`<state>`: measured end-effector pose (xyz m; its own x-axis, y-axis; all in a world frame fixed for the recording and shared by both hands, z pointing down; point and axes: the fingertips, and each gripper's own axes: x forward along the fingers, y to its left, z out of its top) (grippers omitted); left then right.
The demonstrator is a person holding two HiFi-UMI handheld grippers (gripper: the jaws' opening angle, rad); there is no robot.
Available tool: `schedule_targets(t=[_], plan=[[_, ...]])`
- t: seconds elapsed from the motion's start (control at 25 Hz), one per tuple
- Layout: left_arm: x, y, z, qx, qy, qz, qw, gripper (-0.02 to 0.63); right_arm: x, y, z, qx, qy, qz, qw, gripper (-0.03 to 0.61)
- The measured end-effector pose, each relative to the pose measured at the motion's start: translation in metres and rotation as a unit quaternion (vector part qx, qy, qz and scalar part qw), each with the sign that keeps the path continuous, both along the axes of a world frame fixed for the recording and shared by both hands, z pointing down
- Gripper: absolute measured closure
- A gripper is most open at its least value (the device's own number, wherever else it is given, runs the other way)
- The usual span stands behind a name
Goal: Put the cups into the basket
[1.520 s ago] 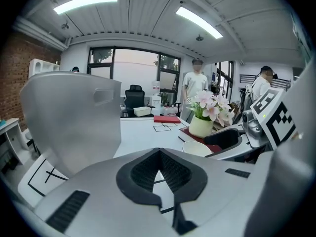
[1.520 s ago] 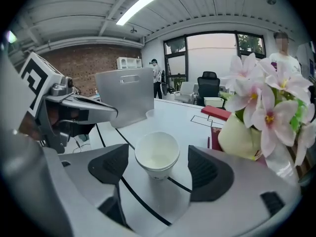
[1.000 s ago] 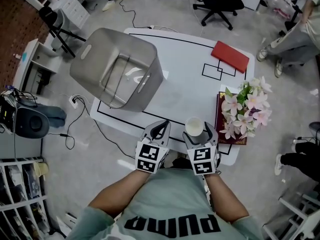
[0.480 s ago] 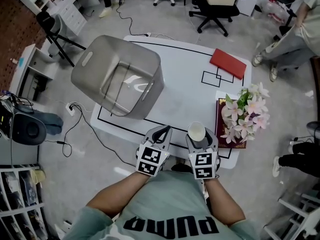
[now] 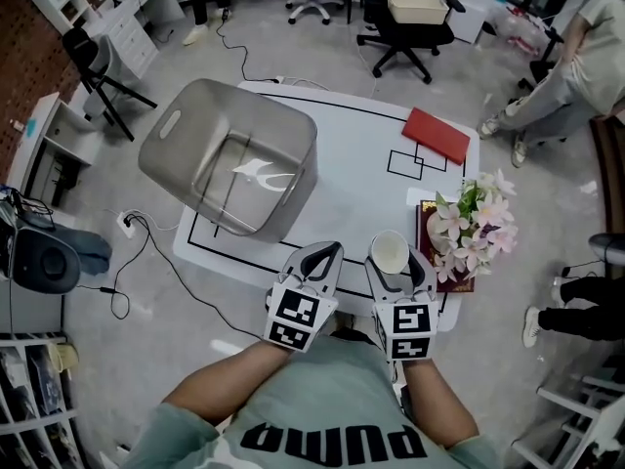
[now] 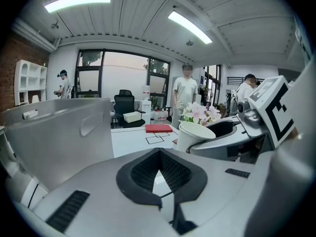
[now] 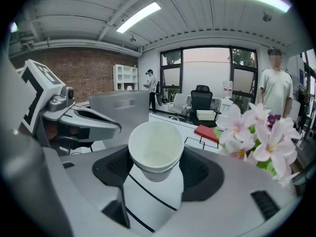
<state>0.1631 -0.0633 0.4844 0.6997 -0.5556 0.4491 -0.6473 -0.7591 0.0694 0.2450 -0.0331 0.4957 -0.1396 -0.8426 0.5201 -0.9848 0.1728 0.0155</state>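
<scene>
Tongs in the person's right hand, the right gripper (image 7: 157, 174), clamp a white paper cup (image 7: 155, 147) between their dark pads. The jaws have just been closing on it, and it now hangs upright and clear of the tabletop. A second ago the same cup sat lower, at the near edge of the table. The left gripper (image 6: 160, 152) rides alongside, its tips pressed together on nothing, and it too is held higher than before. By the look of it the pick-up is done and the carry is all that is left. The grey basket (image 5: 168, 133) stands well apart at the far left corner of the white table (image 5: 342, 174), its mouth turned up, with no cup visible inside. No other cup shows on the table. Black tape lines (image 5: 410, 164) mark the surface. A flat red pad (image 5: 437, 135) lies at the far right, and pink flowers (image 5: 474, 225) stand just beside the lifted cup. Around the table are a grey floor, a black office chair (image 5: 405, 18), trailing cables and a bystander (image 5: 576, 57).
</scene>
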Motion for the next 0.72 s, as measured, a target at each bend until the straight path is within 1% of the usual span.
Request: schedule_targets(t=[0.16,0.36,0.52,0.72], plan=[[0.0,-0.004,-0.035,0.017,0.025,0.002,0.9995,0.607,-0.004,-0.008,-0.04,0.025,-0.002,-0.004,1.0,0.278],[-0.01,-0.012,-0.081,0.038,0.05,-0.007,0.998,0.609,-0.024,-0.022,-0.091,0.059,-0.006,-0.032,0.998,0.278],[-0.03,-0.025,-0.114,0.052,0.058,-0.028,0.9965,0.608,-0.051,-0.039,-0.13,0.084,-0.006,-0.07,0.994,0.278],[-0.072,-0.042,-0.143,0.069,0.061,-0.068,0.9934,0.609,-0.096,-0.059,-0.164,0.104,-0.01,-0.13,0.986,0.278]])
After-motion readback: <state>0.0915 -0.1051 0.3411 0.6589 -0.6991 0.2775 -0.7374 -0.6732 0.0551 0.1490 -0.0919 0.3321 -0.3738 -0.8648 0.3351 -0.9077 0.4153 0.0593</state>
